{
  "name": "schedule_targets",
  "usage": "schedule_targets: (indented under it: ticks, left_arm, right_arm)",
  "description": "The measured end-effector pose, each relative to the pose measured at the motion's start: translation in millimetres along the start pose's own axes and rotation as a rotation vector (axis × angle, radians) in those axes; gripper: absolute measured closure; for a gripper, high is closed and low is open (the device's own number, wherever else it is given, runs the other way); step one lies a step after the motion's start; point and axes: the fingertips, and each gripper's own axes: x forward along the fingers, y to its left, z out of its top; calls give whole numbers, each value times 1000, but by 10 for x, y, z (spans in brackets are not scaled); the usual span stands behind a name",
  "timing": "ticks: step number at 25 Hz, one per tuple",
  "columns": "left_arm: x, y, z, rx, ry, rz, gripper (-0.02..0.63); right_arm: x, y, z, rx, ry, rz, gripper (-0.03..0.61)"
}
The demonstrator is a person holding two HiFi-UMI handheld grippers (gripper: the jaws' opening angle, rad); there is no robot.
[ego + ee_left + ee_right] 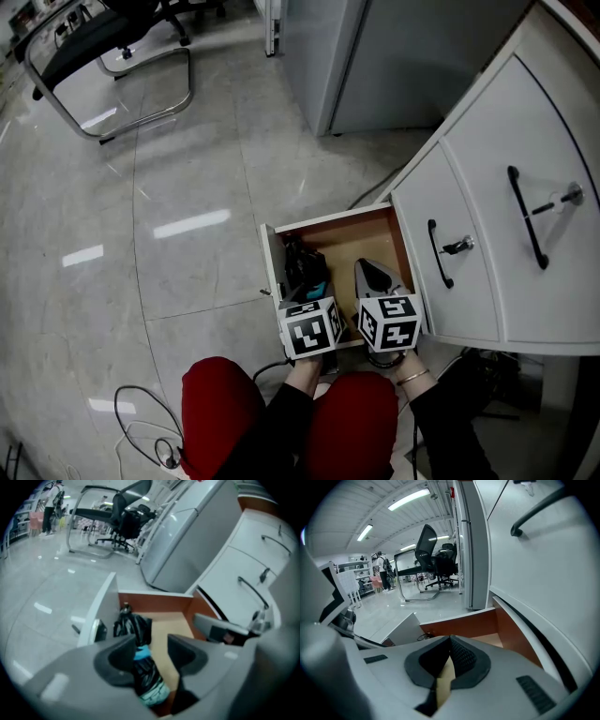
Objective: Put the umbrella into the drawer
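While the folded black umbrella (305,267) lies along the left side of the open drawer (330,218), the left tool (150,654) hovers right above it, jaws apart and released; the right tool (449,659) sits alongside, clenched on nothing.

Drawer, left side: the umbrella (305,267) fills it, lying along the left wall.
Drawer, right side: the drawer (352,239) has a bare wooden floor here, open from above.
Over the drawer front: the left gripper (150,649) and right gripper (378,278) crowd it.
Right flank: the cabinet door handle (439,253) juts out.
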Motion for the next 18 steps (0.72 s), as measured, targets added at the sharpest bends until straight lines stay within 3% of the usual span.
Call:
schedule_targets:
  ticks: [9, 18]
  left_arm:
    - [-252, -59, 254, 78, -92, -60, 523]
    - [-518, -105, 535, 248, -203, -105, 609]
  right_arm:
    - [-115, 83, 62, 20, -36, 14, 577]
    - [-336, 172, 278, 41, -102, 42, 577]
